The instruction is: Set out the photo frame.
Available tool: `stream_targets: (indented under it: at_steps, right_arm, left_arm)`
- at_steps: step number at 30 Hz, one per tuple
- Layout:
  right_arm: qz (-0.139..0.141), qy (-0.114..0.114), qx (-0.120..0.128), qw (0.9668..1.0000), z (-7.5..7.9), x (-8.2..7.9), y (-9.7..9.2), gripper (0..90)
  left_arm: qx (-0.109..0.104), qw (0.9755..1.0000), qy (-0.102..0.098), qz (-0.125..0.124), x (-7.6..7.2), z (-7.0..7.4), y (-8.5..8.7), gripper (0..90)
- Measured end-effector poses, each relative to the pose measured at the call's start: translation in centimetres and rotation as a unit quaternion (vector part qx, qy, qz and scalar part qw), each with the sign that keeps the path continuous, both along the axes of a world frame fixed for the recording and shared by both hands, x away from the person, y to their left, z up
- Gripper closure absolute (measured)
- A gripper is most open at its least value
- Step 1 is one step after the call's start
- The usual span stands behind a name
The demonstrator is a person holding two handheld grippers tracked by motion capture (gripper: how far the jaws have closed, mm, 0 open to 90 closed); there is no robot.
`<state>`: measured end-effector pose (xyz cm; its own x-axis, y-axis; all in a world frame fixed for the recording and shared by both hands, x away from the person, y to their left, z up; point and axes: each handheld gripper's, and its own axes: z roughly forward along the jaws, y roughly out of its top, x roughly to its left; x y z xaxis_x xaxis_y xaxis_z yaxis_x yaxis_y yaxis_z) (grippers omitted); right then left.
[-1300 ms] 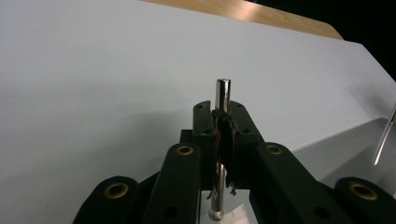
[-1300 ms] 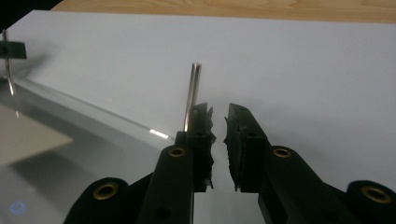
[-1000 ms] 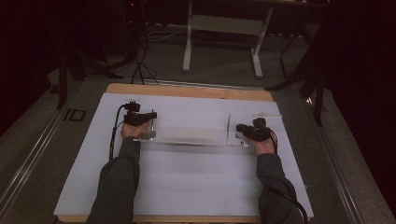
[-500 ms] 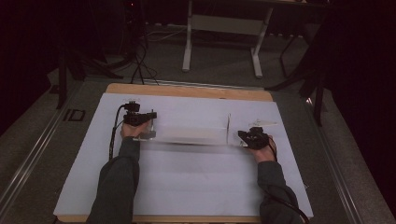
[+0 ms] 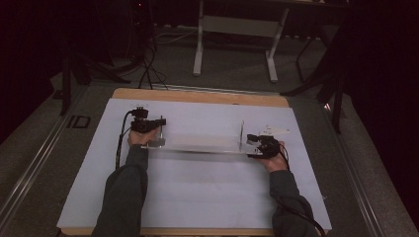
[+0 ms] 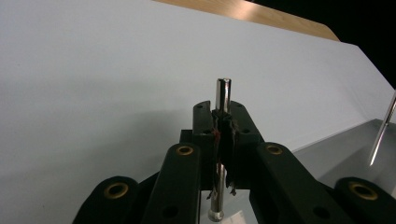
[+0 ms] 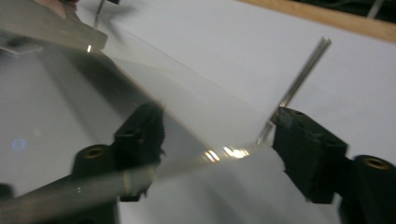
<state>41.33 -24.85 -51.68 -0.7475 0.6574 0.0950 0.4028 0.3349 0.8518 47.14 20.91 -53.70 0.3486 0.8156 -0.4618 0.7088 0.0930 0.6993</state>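
On the white sheet (image 5: 197, 187) covering the tabletop (image 5: 197, 95), the clear plate (image 5: 202, 144) is lying between both tools: left tool (image 6: 222, 122) clamping its metal post (image 6: 222, 95), right tool (image 7: 219, 140) having just been opening, jaws straddling the plate's edge. Dark floor surrounding.

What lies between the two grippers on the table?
In the high view, a clear plate spans from the left gripper to the right gripper, with an upright metal rod near the right.
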Motion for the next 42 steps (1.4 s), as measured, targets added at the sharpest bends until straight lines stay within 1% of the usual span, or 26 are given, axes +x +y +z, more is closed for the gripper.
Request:
stream_targets:
  at_steps: [1,2,6,8,9,10,11,18,20,21,31,33,36,38,39,42]
  right_arm:
    - [0.001,-0.004,-0.001,1.0,0.2,0.0,0.2,29.6]
    - [0.008,-0.008,0.004,0.9999,0.3,-0.1,0.3,29.7]
    - [0.022,-0.027,-0.006,0.9994,0.8,-0.2,1.1,29.2]
    - [0.03,-0.026,0.001,0.9992,0.9,-0.2,1.3,31.0]
    - [0.031,-0.027,0.0,0.9992,0.9,-0.1,1.4,33.1]
    - [0.036,-0.024,0.005,0.999,0.8,-0.1,1.5,38.0]
    - [0.041,-0.023,0.007,0.9989,0.7,-0.1,1.6,39.0]
    - [0.046,-0.023,0.005,0.9986,0.8,-0.1,1.7,41.8]
    - [0.047,-0.023,0.005,0.9986,0.8,-0.1,1.7,42.1]
    - [0.048,-0.023,0.005,0.9986,0.8,-0.1,1.7,42.2]
    - [0.049,-0.024,0.004,0.9985,0.8,-0.1,1.6,42.4]
    - [0.049,-0.023,0.004,0.9985,0.9,-0.1,1.6,42.5]
    - [0.05,-0.025,0.003,0.9985,0.8,-0.1,1.6,42.5]
    - [0.051,-0.026,0.002,0.9984,0.8,-0.1,1.6,42.6]
    - [0.051,-0.026,0.003,0.9984,0.8,-0.1,1.6,42.7]
    - [0.051,-0.025,0.003,0.9984,0.8,-0.1,1.6,42.9]
  left_arm:
    - [0.0,1.0,0.0,0.0,0.0,0.0,0.0,84.7]
    - [0.0,1.0,0.001,0.0,0.0,0.0,0.0,84.7]
    - [0.0,1.0,0.004,0.0,0.1,0.0,0.0,84.7]
    - [-0.002,1.0,0.005,0.0,0.1,0.0,0.0,84.7]
    - [-0.002,1.0,0.005,0.0,0.1,0.0,0.0,84.7]
    - [-0.003,1.0,0.005,0.0,0.1,0.0,0.1,84.7]
    - [-0.002,1.0,0.004,0.0,0.1,0.0,0.0,84.7]
    - [-0.004,1.0,0.005,0.001,0.1,0.0,0.1,84.4]
    - [0.0,1.0,0.004,0.0,0.0,0.1,0.0,84.3]
    - [-0.003,1.0,0.005,0.0,0.1,0.0,0.1,84.2]
    - [0.004,1.0,0.007,0.001,0.0,0.2,0.0,82.7]
    - [0.006,0.9999,0.013,-0.001,0.0,0.1,0.1,81.1]
    - [0.001,0.9999,0.014,0.001,-0.1,-0.1,0.2,76.8]
    - [0.01,0.9999,0.012,0.002,-0.1,-0.1,0.2,74.7]
    - [0.016,0.9998,0.01,0.003,-0.2,0.0,0.2,72.0]
    - [0.022,0.9997,0.003,0.0,-0.3,0.2,0.4,64.9]
